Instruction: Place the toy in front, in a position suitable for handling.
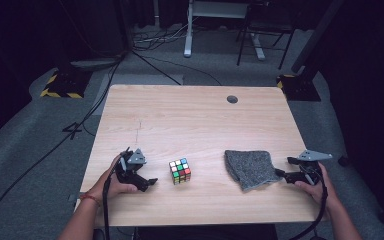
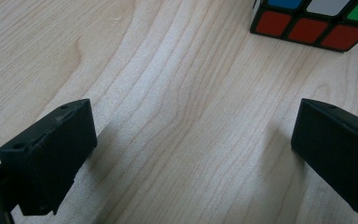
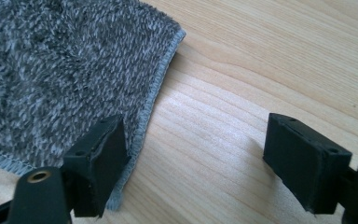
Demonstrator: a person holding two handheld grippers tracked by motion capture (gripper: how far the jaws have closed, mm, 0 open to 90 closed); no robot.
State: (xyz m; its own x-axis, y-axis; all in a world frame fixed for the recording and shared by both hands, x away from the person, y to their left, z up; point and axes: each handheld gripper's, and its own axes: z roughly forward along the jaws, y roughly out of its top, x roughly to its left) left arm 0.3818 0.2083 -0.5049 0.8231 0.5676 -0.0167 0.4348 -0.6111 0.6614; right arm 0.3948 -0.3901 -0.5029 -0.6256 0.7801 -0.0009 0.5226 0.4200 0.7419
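High view: L gripper [image 1: 152, 181] w/ jaws wide, empty; multicoloured plastic puzzle cube [image 1: 180, 171] sits just beside, toward table centre. R gripper [image 1: 279, 173] also wide, one jaw over edge of grey fuzzy cloth [image 1: 250, 168]. You're nearest the cube w/ L.

Lab or recording studio: dark curtained walls, grey carpet floor [image 1: 25, 150], loose cables [image 1: 155, 42], hazard-striped stand bases [image 1: 62, 85], white desk frame [image 1: 215, 20] beyond wooden tabletop [image 1: 190, 125].
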